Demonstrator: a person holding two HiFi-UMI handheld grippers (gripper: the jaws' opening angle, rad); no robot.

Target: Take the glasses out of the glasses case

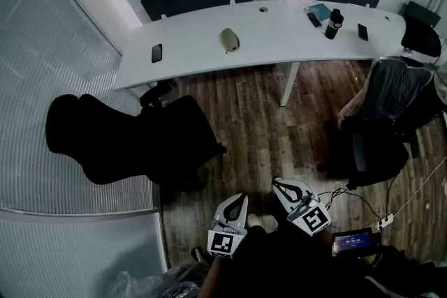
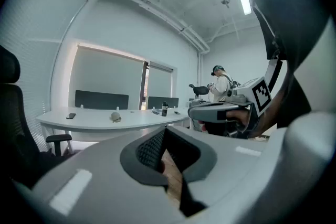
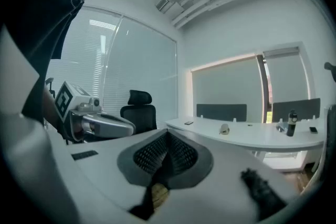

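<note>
Case [image 1: 230,40]: small, oval, beige-olive, laid near middle of white desk [image 1: 279,35], between phone [image 1: 156,52] and bottle [image 1: 333,23], touching neither. Appears shut, though too small in every view for seam to be made out.

Left claw [image 1: 238,201], right claw [image 1: 281,185]: held low, side by side, close to body, well apart from desk. Both pointed roughly level toward desk. Jaws of each pressed together, nothing gripped.

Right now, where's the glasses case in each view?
Head view: glasses case top centre, on the white table.
Left gripper view: glasses case left of centre, mid-height.
Right gripper view: glasses case right of centre, mid-height.
Shared landmark: black bottle, right of the case everywhere.
</note>
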